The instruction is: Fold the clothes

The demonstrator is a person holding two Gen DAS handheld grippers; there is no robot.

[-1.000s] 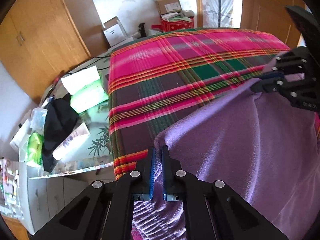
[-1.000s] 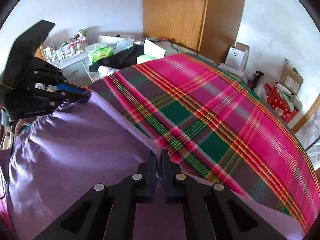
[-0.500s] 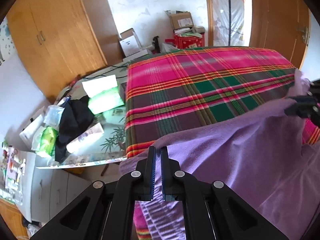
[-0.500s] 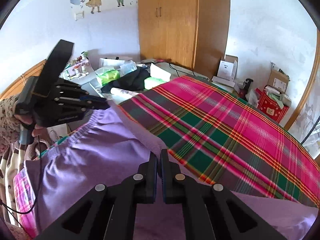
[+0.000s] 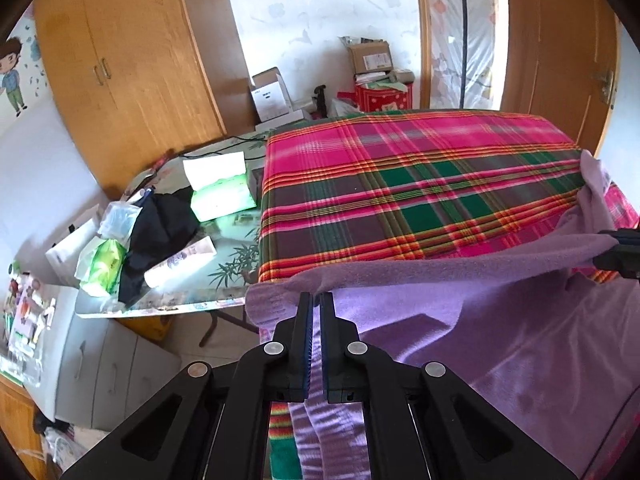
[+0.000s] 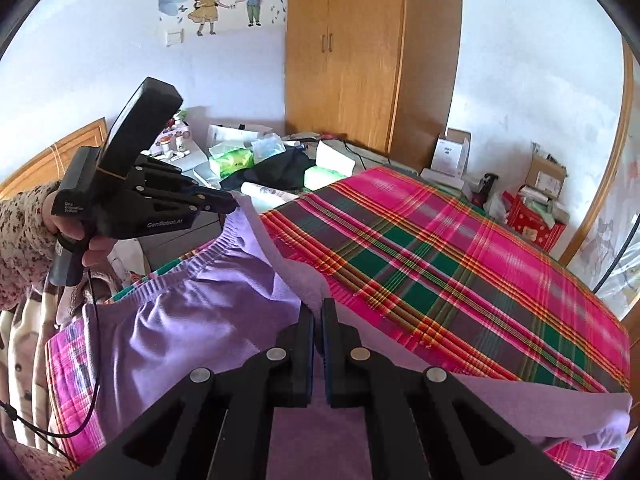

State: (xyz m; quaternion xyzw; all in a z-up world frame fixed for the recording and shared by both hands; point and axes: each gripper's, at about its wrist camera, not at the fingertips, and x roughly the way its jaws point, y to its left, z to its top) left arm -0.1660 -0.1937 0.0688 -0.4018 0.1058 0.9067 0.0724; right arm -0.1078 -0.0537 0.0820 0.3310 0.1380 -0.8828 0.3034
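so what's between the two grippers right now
A taut stretch of the purple fleece garment spans from left gripper to right gripper, shown in the right wrist view.

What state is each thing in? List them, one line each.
left gripper: shut on the purple garment's edge.
right gripper: shut on the same edge.
purple garment: lifted along one edge, the rest draped on the bed.
plaid blanket: spread flat over the bed.
wardrobe: doors closed.
cardboard box: flaps open.
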